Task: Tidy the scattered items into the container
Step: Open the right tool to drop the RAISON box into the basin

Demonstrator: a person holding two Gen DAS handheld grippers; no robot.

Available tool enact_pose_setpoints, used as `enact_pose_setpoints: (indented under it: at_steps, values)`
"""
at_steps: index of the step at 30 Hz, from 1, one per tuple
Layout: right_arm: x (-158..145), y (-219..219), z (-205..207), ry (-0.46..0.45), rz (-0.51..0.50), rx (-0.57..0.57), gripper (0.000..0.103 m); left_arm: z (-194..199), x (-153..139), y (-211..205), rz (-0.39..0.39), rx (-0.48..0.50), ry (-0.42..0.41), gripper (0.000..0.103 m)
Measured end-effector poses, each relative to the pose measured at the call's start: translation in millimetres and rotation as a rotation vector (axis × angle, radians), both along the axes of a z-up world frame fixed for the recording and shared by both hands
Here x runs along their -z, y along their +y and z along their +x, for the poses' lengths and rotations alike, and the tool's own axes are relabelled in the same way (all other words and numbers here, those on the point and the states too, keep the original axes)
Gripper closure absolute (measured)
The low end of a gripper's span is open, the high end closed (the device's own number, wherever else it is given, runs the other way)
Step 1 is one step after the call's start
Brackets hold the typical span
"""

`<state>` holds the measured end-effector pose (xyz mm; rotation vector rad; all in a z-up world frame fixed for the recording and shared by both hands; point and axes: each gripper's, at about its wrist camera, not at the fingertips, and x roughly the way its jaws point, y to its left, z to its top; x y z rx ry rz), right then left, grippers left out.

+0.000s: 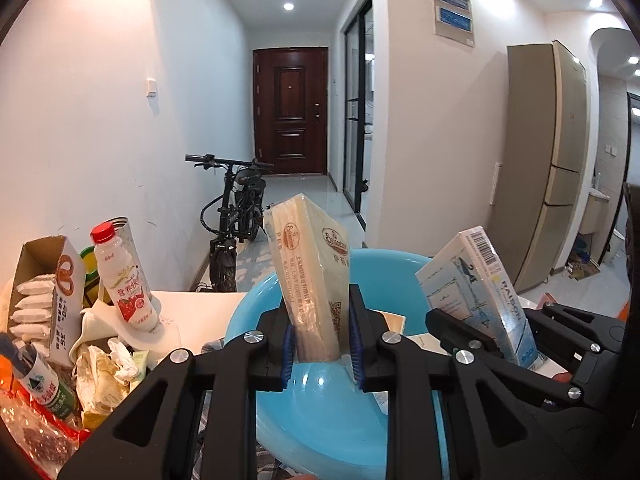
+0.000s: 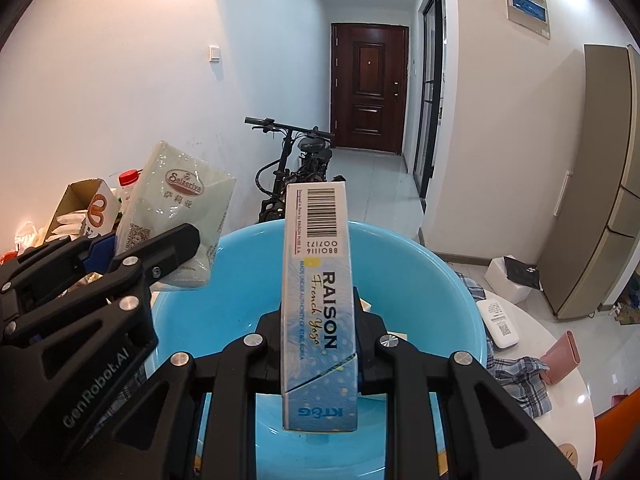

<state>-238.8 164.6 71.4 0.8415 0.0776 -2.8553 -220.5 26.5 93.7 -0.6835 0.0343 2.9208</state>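
Note:
My left gripper (image 1: pixel 320 344) is shut on a beige Saizeriya napkin pack (image 1: pixel 312 272) and holds it upright over the blue plastic basin (image 1: pixel 320 420). My right gripper (image 2: pixel 318 328) is shut on a light blue Raison box (image 2: pixel 320 300), held upright over the same basin (image 2: pixel 420 280). In the left wrist view the right gripper (image 1: pixel 496 336) with its box (image 1: pixel 476 292) is just to the right. In the right wrist view the left gripper (image 2: pixel 132 252) with the napkin pack (image 2: pixel 176 216) is at the left. A few flat items lie in the basin.
Left of the basin stand a strawberry milk bottle (image 1: pixel 124 276), an open carton of white packets (image 1: pixel 44 296), a green bottle (image 1: pixel 44 380) and crumpled wrappers (image 1: pixel 104 376). To the right lie a white remote (image 2: pixel 498 324), a plaid cloth (image 2: pixel 520 376) and a pink case (image 2: pixel 562 360). A bicycle (image 1: pixel 232 216) stands behind.

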Motion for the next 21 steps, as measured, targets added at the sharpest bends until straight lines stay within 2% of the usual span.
enact_pose_setpoints:
  at_steps: [21]
  values:
    - [2.0,2.4,-1.6,0.017,-0.013,0.003,0.079,-4.2,5.1,4.7,-0.021,0.01,-0.015,0.082]
